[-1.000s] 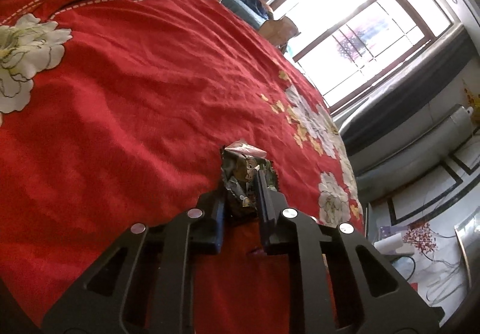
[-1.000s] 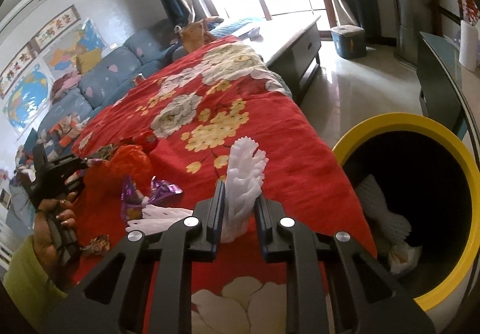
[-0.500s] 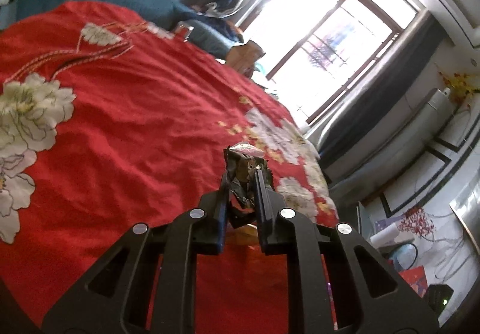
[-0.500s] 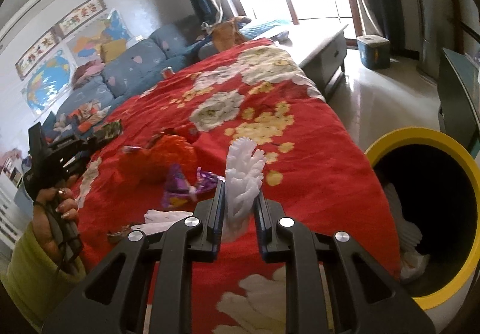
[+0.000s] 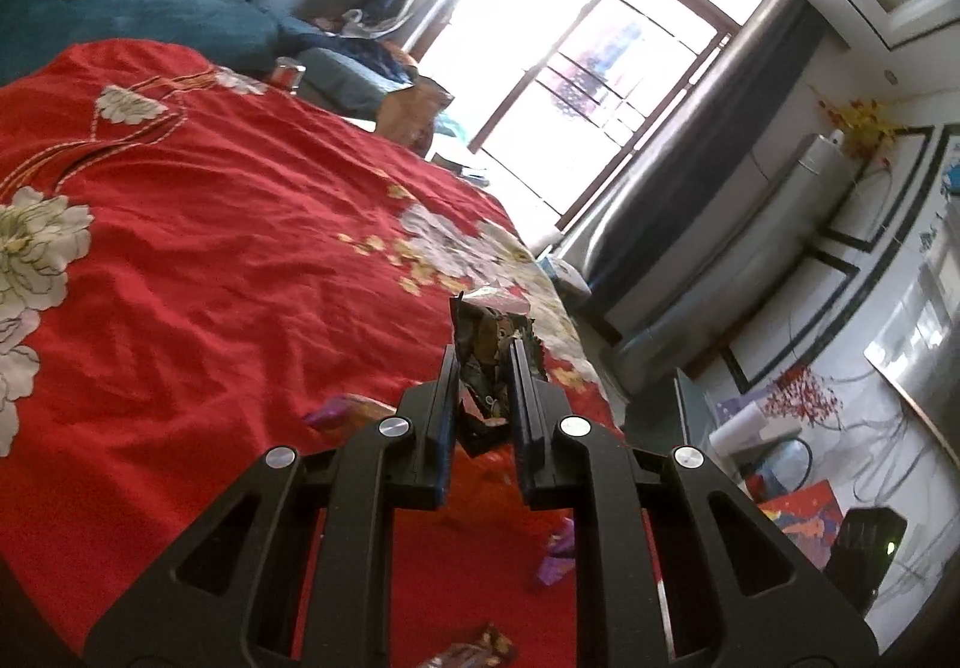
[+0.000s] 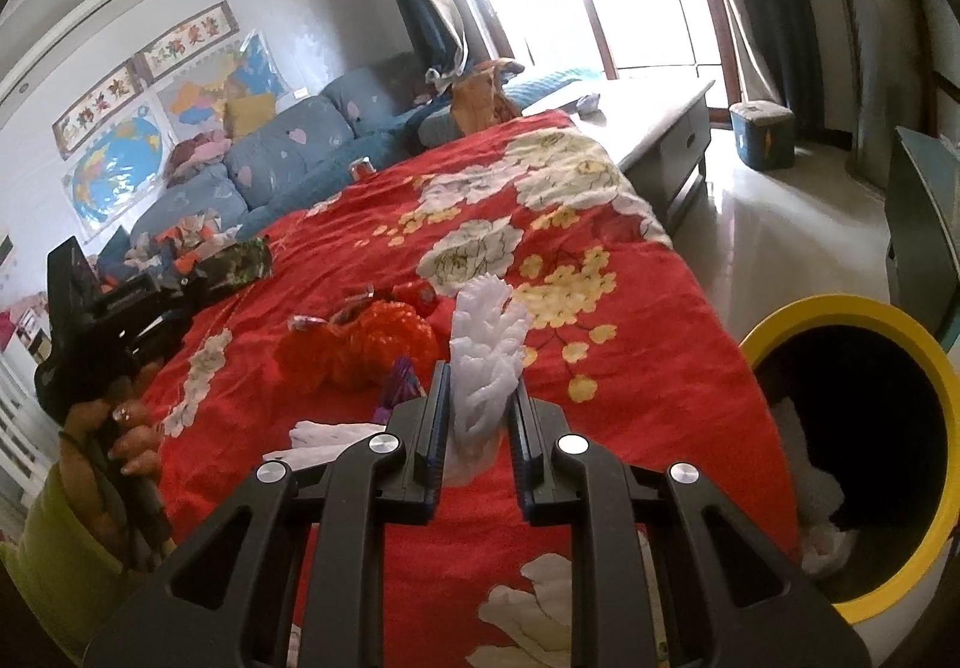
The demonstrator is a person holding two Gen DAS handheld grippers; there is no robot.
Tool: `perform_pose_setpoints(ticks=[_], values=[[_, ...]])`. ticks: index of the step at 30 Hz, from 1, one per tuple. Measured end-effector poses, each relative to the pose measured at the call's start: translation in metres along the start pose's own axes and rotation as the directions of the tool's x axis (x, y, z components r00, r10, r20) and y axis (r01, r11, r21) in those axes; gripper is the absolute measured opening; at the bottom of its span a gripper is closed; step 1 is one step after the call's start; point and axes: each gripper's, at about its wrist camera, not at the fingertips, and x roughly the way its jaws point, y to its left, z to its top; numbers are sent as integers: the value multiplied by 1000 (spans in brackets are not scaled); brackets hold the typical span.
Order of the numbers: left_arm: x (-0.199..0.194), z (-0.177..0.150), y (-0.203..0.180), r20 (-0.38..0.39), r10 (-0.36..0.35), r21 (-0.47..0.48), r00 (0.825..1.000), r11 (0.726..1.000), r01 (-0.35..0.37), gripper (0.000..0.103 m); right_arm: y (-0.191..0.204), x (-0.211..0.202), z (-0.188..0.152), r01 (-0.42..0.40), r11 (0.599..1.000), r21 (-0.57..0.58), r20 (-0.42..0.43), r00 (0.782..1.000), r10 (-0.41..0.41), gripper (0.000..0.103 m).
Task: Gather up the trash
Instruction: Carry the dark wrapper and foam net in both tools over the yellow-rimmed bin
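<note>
While the red floral cloth (image 6: 630, 368) covers the tabletop, left tongs (image 5: 483, 362) clench a dark wrapper (image 5: 489, 335); right tongs (image 6: 480, 398) clench white foam netting (image 6: 486, 350) near the yellow-rimmed bin (image 6: 840, 308).

Bright window (image 5: 576, 68) with dark curtains (image 6: 420, 2). Blue sofa (image 6: 288, 152) below wall maps (image 6: 120, 158). Glossy pale floor (image 6: 798, 224). Red floral cloth (image 5: 210, 260) over the surface.

My left tool (image 5: 485, 362) is clamped tight, held aloft in a hand (image 6: 123, 428) with a yellow-green sleeve (image 6: 42, 554). My right tool (image 6: 480, 398) grips too, apparently tilted slightly downward.
</note>
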Motion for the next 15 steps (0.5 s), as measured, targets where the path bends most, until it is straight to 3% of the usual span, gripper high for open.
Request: perform_pose_setpoints(ticks=[15], values=[[12, -29, -56, -86, -76, 113, 993, 990, 85, 10, -34, -33, 16, 70, 995, 71, 95, 992, -77, 18]])
